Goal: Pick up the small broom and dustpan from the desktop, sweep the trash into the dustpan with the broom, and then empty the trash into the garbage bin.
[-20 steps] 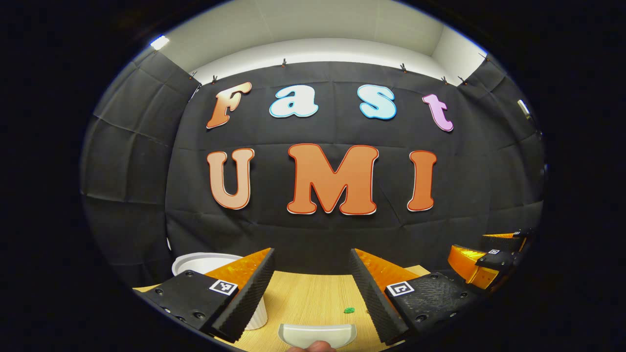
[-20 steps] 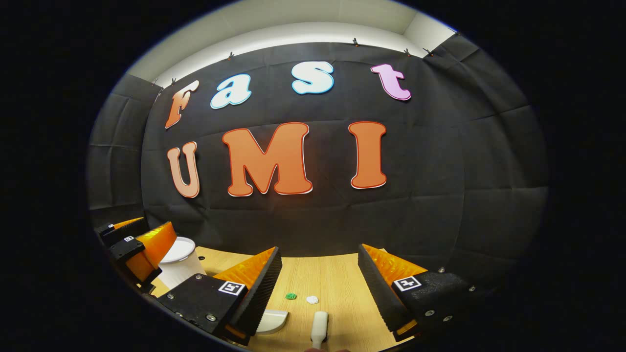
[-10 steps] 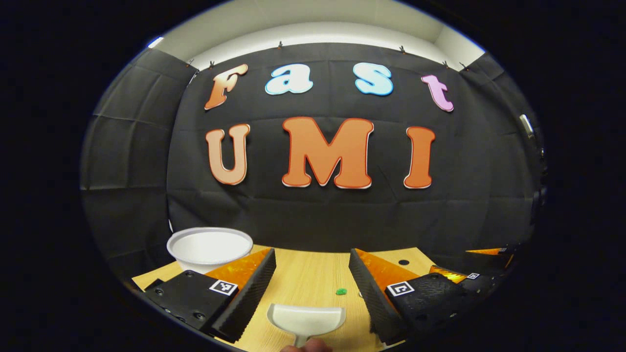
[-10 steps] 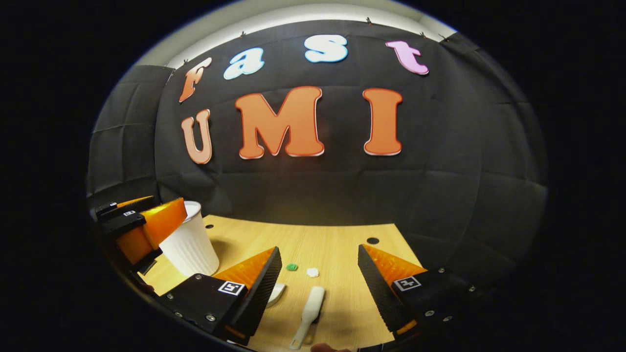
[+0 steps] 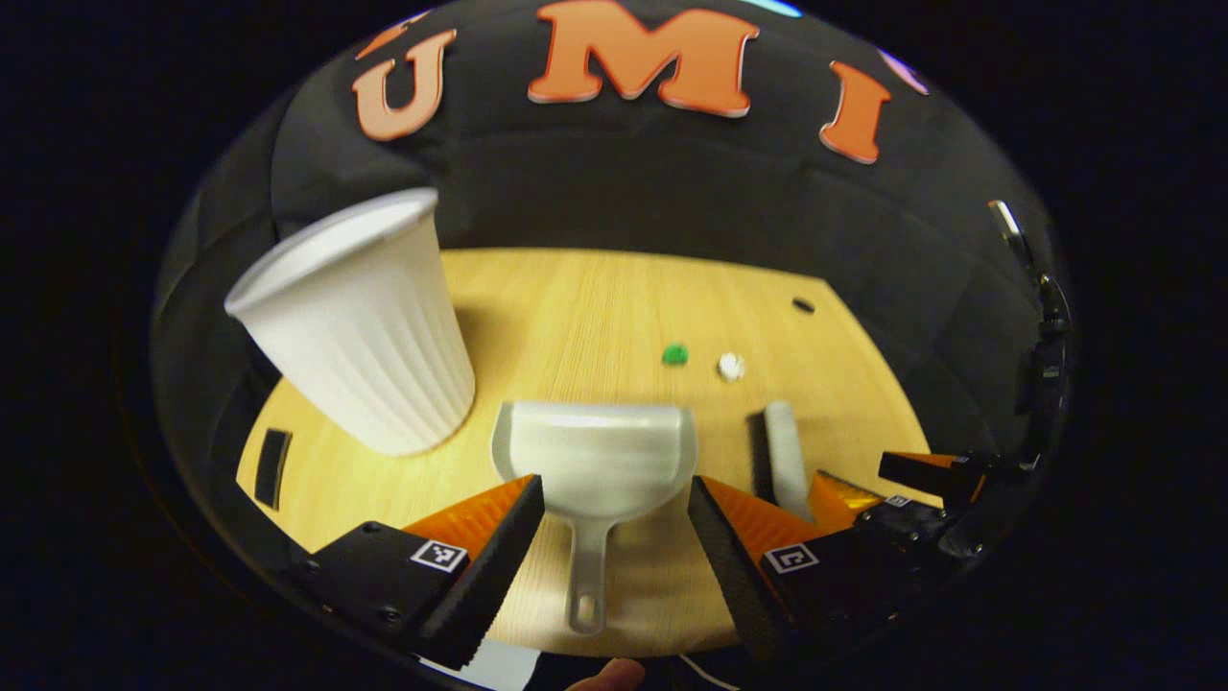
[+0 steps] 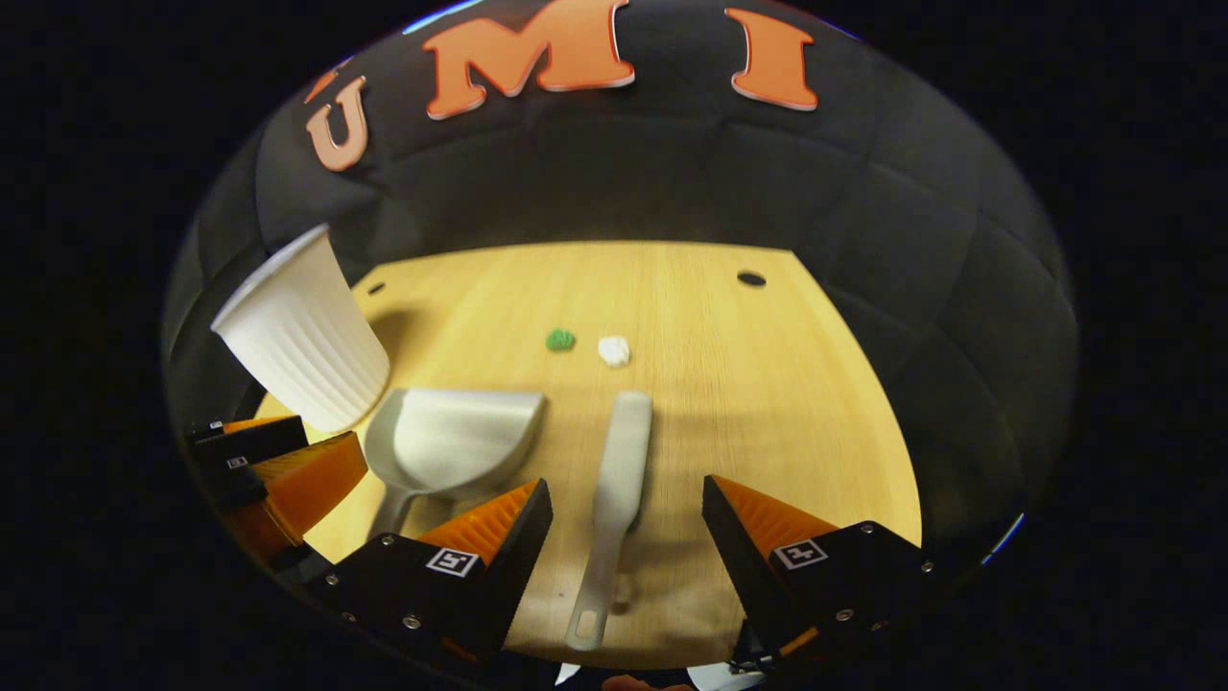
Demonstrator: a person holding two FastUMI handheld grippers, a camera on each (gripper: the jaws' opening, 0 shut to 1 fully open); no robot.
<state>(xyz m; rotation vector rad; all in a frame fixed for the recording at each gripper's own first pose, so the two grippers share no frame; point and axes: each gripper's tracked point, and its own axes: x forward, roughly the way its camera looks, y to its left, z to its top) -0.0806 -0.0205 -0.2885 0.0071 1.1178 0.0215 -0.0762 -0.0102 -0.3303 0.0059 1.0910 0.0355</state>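
Note:
A pale grey dustpan (image 5: 597, 459) (image 6: 449, 443) lies flat on the wooden desktop (image 5: 595, 307), its handle pointing toward me. My left gripper (image 5: 612, 552) hangs open above that handle, fingers either side of it, apart from it. To the dustpan's right lies the small white broom (image 6: 619, 480) (image 5: 785, 459), bristles dark along its left edge. Above the broom's handle my right gripper (image 6: 625, 557) stands open, touching nothing. Beyond the tools sit a green scrap (image 5: 674, 354) (image 6: 560, 339) and a white scrap (image 5: 731, 366) (image 6: 614, 350).
A white ribbed cup-shaped bin (image 5: 360, 317) (image 6: 299, 331) stands upright at the desktop's left, just beside the dustpan. Small round holes (image 6: 751, 278) mark the far desktop. Black cloth walls close the back and sides. The desk's near edge runs just under both grippers.
Both grippers have tilted down and moved closer over the desk, so the dustpan, broom, bin and scraps now show in full. Both stay open; nothing on the desk has moved.

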